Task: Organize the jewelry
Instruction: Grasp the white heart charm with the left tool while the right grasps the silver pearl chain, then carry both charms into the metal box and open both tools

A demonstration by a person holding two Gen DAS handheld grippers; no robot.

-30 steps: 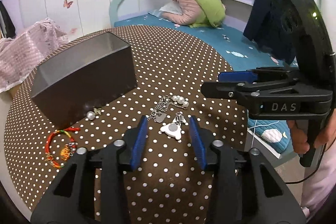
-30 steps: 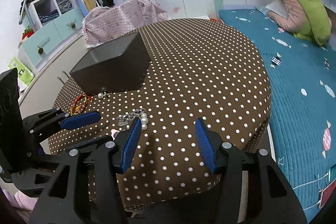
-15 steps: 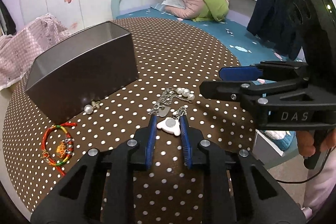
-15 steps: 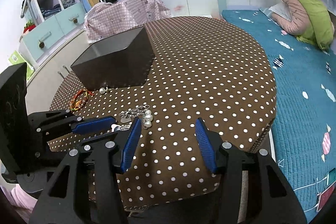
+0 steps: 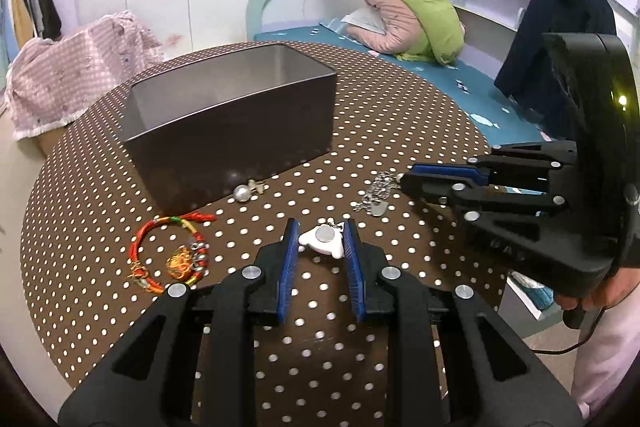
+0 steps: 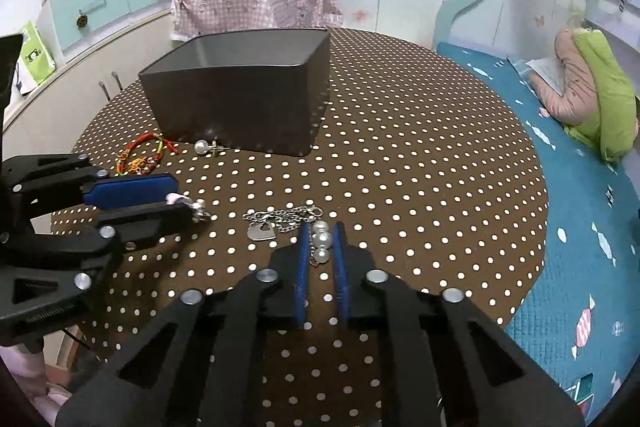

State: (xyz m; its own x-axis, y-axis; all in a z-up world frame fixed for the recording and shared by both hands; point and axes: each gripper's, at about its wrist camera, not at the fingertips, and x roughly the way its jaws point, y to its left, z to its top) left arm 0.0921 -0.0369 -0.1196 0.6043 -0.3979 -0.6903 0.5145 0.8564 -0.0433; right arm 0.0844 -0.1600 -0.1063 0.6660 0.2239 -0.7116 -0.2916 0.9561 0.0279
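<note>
Since the previous frame your right tongs [image 6: 320,251] have narrowed from wide apart to close around the pearl string [image 6: 321,241] at centre frame. Bench [image 6: 400,155]: dotted brown cloth. Grey box [image 6: 240,99] sits upper centre, open-topped. Left tongs [image 5: 322,247] are clamped on the white charm [image 5: 323,241], centre frame. Red bracelet [image 5: 170,247] lies lower left; silver chain [image 6: 280,221] just beside the pearls; pearl earring [image 5: 242,193] touches the box.
</note>
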